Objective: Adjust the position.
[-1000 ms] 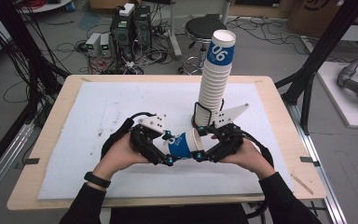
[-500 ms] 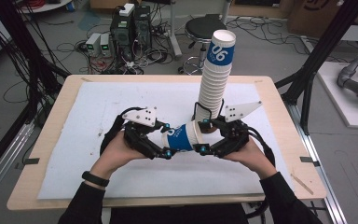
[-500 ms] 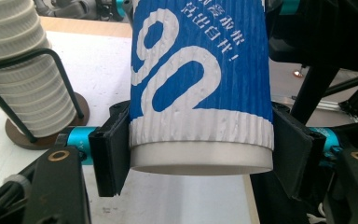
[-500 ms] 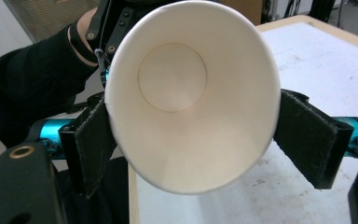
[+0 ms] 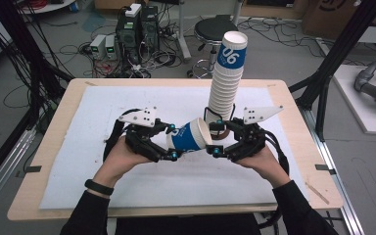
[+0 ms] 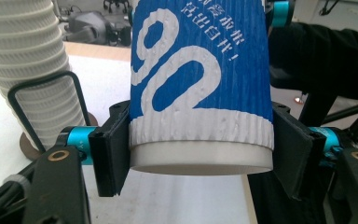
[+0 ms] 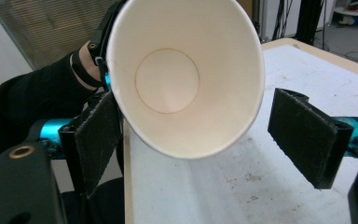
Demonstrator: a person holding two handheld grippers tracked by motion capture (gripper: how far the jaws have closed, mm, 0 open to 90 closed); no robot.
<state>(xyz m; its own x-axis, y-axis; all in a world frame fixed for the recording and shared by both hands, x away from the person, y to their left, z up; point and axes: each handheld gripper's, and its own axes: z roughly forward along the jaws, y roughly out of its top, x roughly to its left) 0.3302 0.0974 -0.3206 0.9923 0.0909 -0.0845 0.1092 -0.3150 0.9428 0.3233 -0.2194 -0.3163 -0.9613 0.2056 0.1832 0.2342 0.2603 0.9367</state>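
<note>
Left tool (image 5: 172, 143) clamped on the base end of a blue-and-white ribbed paper cup (image 5: 190, 136), cup lying sideways above the counter (image 5: 58, 147), open mouth toward the right tool (image 5: 214, 142). Right tool's jaws have just been opening; black rough pads (image 7: 307, 135) stand apart, off the cup's rim, smooth white inside facing them. Tall stack of ribbed white cups (image 5: 225, 85) stands just behind, blue cup on top.

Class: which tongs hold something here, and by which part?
The left tongs grip the blue cup by its base end; the right tongs stand open around its rim.
</note>
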